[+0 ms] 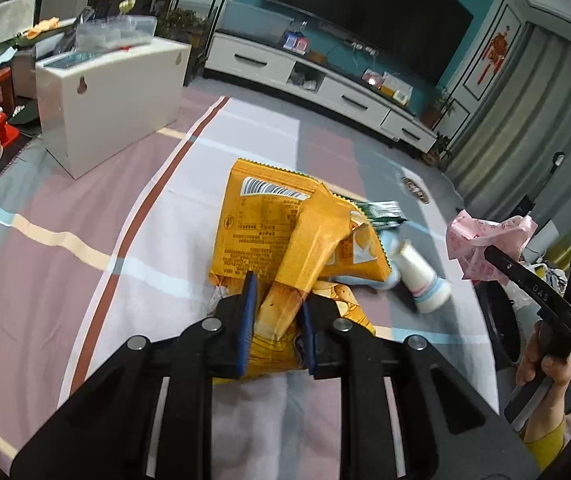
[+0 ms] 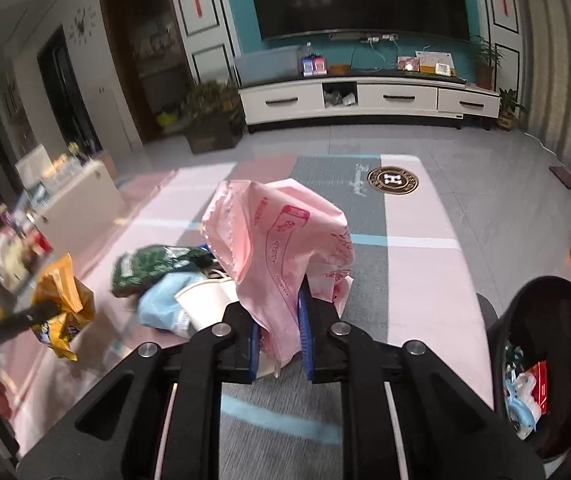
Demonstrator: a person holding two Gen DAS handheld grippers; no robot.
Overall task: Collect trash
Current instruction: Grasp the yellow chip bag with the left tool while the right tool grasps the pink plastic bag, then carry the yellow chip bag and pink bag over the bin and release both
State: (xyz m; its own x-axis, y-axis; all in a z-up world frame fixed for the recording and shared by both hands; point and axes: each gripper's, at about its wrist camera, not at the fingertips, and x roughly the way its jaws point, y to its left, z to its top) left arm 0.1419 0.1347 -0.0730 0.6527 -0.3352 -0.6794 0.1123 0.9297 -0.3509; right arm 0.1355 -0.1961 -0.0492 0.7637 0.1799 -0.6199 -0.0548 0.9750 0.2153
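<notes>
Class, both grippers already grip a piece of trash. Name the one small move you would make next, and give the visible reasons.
Probably swing the right gripper rightward over the black bin. Its fingers are shut on the pink plastic bag, lifted above the table, and the bin, already holding trash, sits close on its right. The left gripper, shut on the yellow snack wrapper, could follow.

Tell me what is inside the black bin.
The bin holds trash: blue mask-like pieces, white plastic and a red wrapper. Its wall hides anything deeper.
</notes>
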